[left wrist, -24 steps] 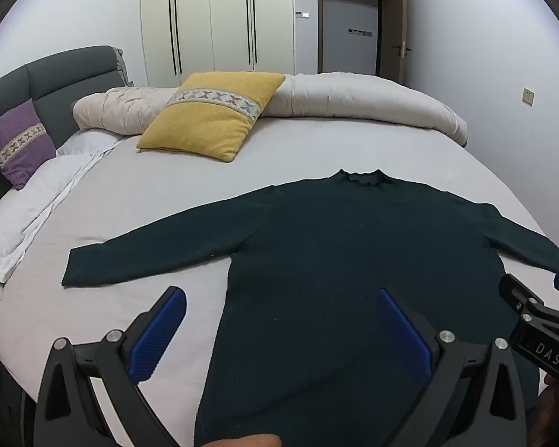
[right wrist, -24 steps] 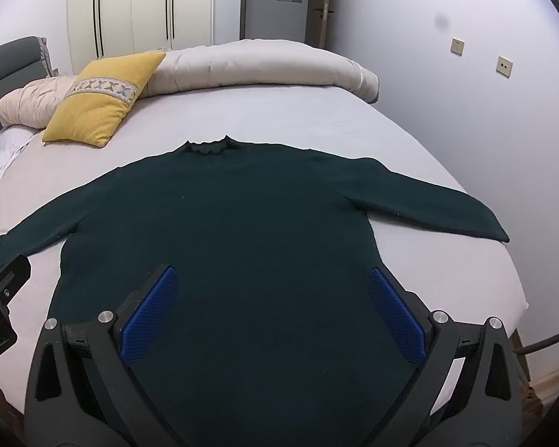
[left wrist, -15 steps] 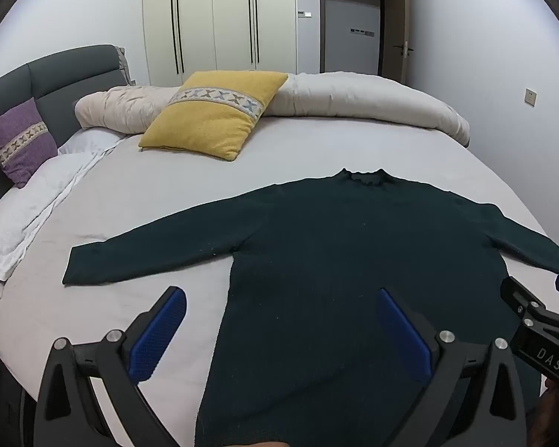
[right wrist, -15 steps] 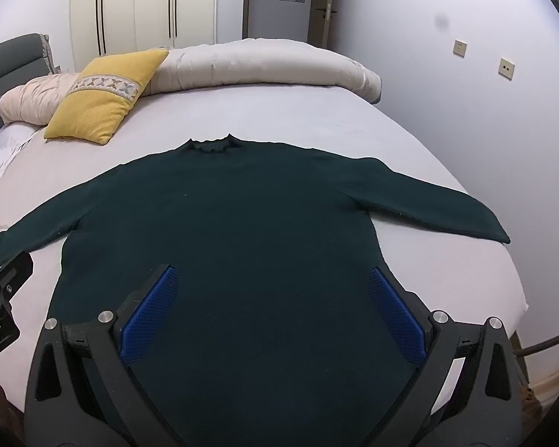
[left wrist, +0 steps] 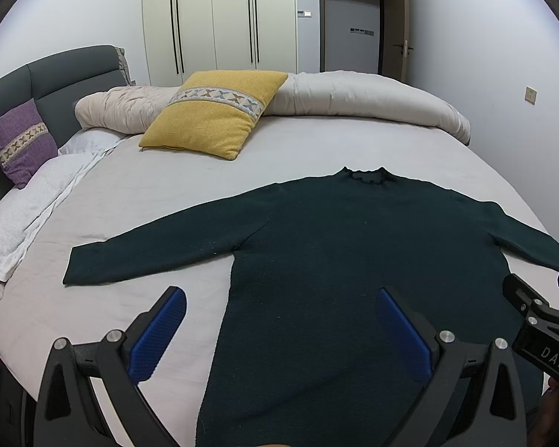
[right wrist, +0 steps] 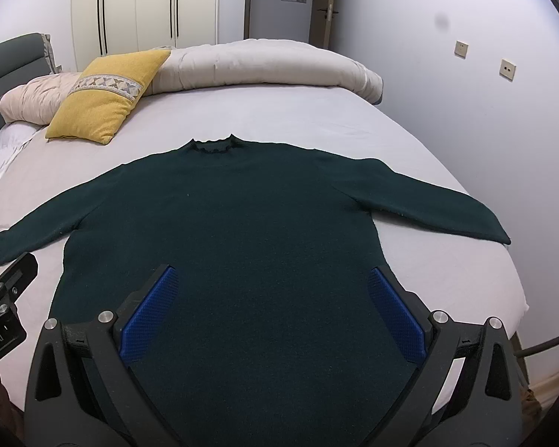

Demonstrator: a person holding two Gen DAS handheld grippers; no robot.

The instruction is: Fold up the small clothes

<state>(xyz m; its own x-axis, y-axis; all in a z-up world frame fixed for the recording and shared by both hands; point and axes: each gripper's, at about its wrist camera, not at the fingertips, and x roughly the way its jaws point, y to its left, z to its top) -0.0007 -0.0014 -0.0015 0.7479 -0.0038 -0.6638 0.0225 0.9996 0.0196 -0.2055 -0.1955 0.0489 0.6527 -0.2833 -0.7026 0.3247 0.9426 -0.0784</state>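
A dark green long-sleeved sweater [left wrist: 346, 246] lies flat on the bed, collar far from me, both sleeves spread out; it also shows in the right wrist view [right wrist: 242, 223]. My left gripper [left wrist: 279, 298] is open and empty, held above the sweater's lower left side. My right gripper [right wrist: 270, 279] is open and empty, held above the sweater's lower middle. The right gripper's body shows at the right edge of the left wrist view [left wrist: 540, 335]. The sweater's hem is hidden below the frames.
The bed's white sheet [left wrist: 167, 193] lies under the sweater. A yellow cushion [left wrist: 212, 115], a rolled duvet [left wrist: 354, 97] and a purple cushion [left wrist: 18, 141] lie at the far side. The bed's right edge [right wrist: 518, 279] drops off near the wall.
Both grippers have tilted or drawn back slightly, so the sweater sits a little lower in each view. The sweater has not moved. Both stay open.
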